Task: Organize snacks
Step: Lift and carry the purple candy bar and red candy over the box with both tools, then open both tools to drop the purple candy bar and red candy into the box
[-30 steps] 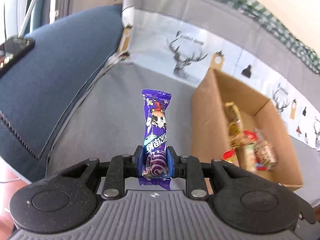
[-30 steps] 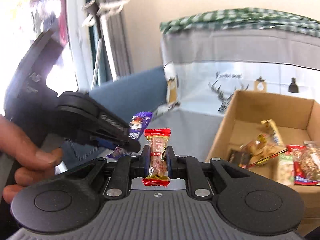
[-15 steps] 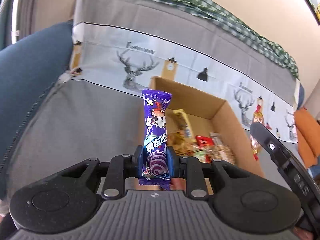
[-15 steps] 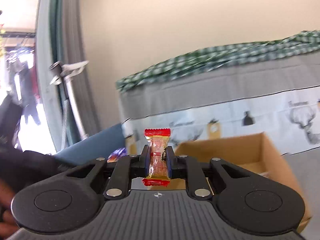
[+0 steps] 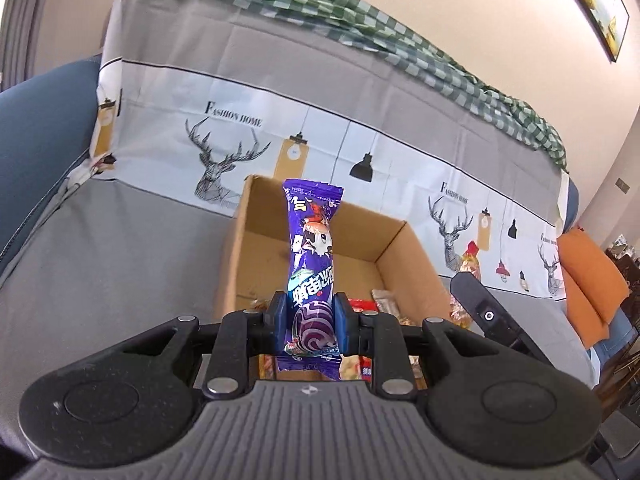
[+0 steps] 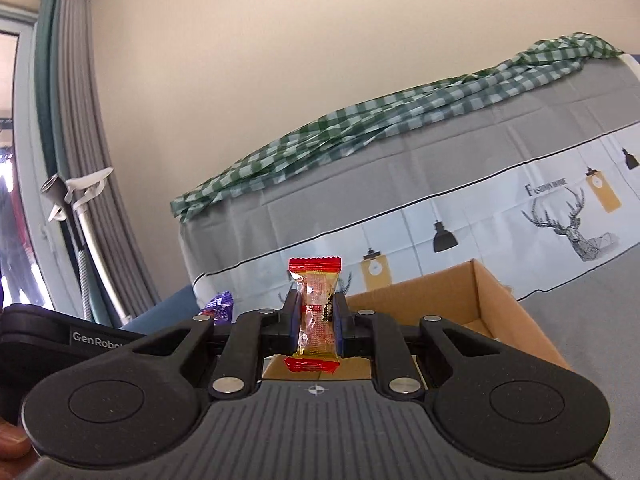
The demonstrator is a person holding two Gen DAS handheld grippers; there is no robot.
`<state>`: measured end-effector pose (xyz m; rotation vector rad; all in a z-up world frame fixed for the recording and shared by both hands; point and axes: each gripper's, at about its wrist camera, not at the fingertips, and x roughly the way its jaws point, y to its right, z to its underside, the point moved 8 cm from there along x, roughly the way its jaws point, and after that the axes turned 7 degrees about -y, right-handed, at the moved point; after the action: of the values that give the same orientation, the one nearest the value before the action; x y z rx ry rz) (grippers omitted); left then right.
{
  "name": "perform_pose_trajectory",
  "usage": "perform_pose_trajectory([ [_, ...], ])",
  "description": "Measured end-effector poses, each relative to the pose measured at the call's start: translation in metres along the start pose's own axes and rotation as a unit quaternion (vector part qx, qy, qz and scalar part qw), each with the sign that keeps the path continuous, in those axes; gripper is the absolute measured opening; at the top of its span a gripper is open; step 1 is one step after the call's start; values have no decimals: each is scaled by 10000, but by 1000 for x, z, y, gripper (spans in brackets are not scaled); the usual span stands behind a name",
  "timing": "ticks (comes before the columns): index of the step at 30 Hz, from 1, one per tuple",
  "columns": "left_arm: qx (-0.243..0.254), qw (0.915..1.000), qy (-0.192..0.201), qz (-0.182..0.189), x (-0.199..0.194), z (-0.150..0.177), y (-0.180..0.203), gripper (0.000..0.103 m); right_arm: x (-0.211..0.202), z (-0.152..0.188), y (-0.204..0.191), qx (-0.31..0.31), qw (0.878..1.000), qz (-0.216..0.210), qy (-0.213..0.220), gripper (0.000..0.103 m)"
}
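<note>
My left gripper (image 5: 311,322) is shut on a purple snack packet (image 5: 313,264) that stands upright between its pads, just in front of an open cardboard box (image 5: 394,258) on the sofa seat. Several wrapped snacks (image 5: 384,306) lie on the box floor, partly hidden behind the gripper. My right gripper (image 6: 317,322) is shut on a small red and gold snack bar (image 6: 316,308), held upright over the near edge of the same cardboard box (image 6: 516,312). The left gripper's body (image 6: 60,344) and the purple packet's tip (image 6: 219,304) show at the left of the right wrist view.
The box sits on a grey sofa seat (image 5: 116,256) against a deer-print backrest cover (image 5: 224,152) topped by a green checked cloth (image 5: 360,16). A blue armrest (image 5: 40,120) rises on the left, an orange cushion (image 5: 588,280) on the right. Curtains (image 6: 76,160) hang by the window.
Both grippers swung toward the box, keeping their snacks. The left view now faces the box head-on; the right view tilted up, so the box contents dropped out of sight.
</note>
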<state>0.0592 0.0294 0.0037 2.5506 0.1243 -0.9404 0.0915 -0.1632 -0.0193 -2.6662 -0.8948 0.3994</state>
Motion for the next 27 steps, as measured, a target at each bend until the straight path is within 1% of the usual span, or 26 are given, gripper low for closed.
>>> perform_pose_trajectory([
  [5, 62, 10000, 10, 46, 5, -7, 10, 26, -5, -5, 12, 166, 9996, 164, 187, 17],
  [14, 279, 9995, -35, 167, 20, -12, 34, 26, -8, -10, 33, 445, 9961, 599, 472, 17],
  [27, 531, 9980, -124, 328, 35, -15, 64, 26, -7, -8, 34, 445, 9963, 594, 435, 17],
])
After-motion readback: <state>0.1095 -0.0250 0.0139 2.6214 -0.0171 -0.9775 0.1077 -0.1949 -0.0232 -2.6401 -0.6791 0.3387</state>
